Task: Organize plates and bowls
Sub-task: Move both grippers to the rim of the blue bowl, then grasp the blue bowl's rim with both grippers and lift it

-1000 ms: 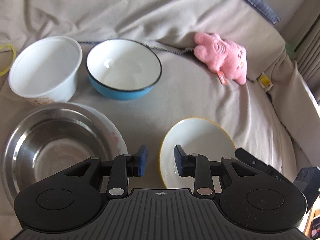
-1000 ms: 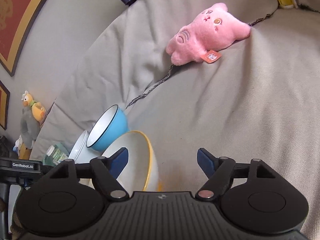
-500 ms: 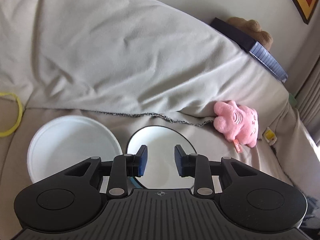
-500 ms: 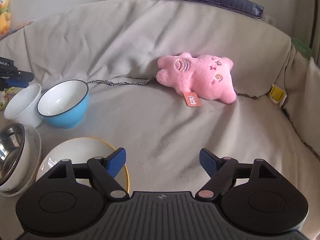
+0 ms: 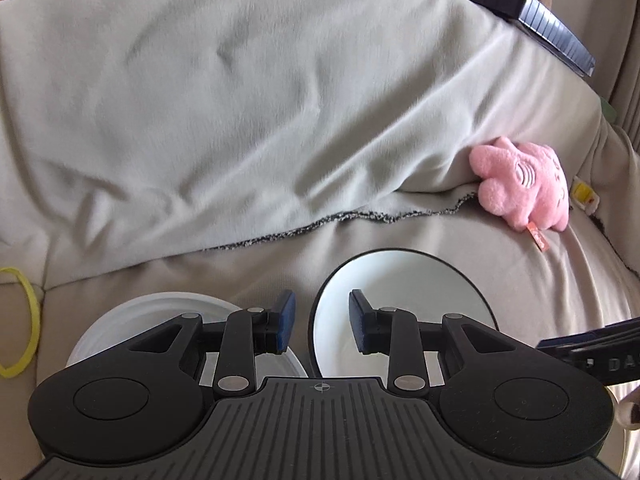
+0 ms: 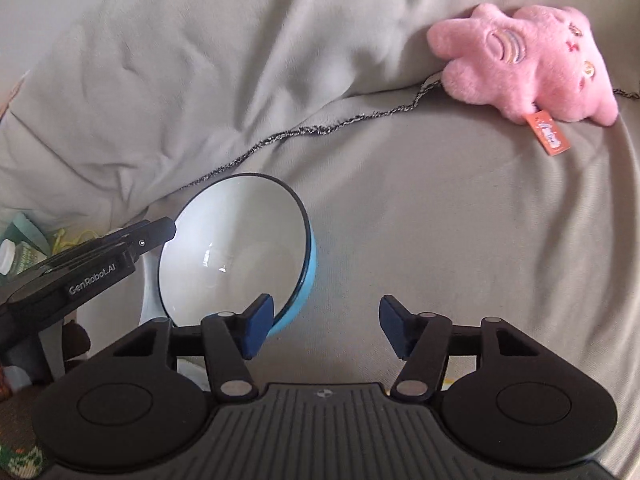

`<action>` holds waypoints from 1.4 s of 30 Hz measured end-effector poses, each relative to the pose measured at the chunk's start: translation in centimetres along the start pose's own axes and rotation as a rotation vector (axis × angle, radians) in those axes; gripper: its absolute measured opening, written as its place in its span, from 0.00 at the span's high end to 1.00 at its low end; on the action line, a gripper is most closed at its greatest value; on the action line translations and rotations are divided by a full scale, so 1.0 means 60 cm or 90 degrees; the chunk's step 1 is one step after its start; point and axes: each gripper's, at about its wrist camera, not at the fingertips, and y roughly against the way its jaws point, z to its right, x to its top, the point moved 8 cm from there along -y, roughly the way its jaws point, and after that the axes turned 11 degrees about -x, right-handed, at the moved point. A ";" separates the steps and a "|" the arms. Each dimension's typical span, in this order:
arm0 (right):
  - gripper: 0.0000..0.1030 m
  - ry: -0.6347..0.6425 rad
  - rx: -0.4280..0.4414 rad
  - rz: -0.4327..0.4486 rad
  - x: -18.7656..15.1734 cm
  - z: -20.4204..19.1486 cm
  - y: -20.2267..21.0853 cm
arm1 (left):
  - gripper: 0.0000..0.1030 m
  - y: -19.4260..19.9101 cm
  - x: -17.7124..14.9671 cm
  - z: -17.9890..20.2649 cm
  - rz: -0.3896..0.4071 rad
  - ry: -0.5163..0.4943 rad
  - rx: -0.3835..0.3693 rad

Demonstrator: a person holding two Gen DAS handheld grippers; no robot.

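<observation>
- Left wrist view: left gripper (image 5: 320, 322) released, nothing between its blue pads, where a second ago it hung over a steel bowl and a yellow-rimmed dish; now the round white plastic tub (image 5: 168, 312) sits lower left and the blue enamel bowl with white inside (image 5: 404, 292) lower centre, just beside each other on the grey sofa cover (image 5: 280, 120).
- Right wrist view: right gripper (image 6: 326, 326) is closing on nothing; blue enamel bowl left of centre, possibly touching its left pad. Pink plush toy (image 6: 528, 64) upper right.
- Likely the blue bowl is next to be stacked.
</observation>
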 end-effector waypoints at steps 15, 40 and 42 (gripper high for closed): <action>0.78 -0.021 0.021 -0.076 0.014 -0.025 -0.102 | 0.68 -0.028 -0.010 0.005 -0.009 -0.027 -0.015; 0.84 0.038 0.058 -0.082 0.018 0.020 -0.080 | 0.78 -0.067 -0.030 0.035 -0.045 0.012 -0.070; 0.83 0.042 0.058 -0.090 0.013 0.017 -0.086 | 0.73 -0.070 -0.033 0.041 -0.048 -0.001 -0.074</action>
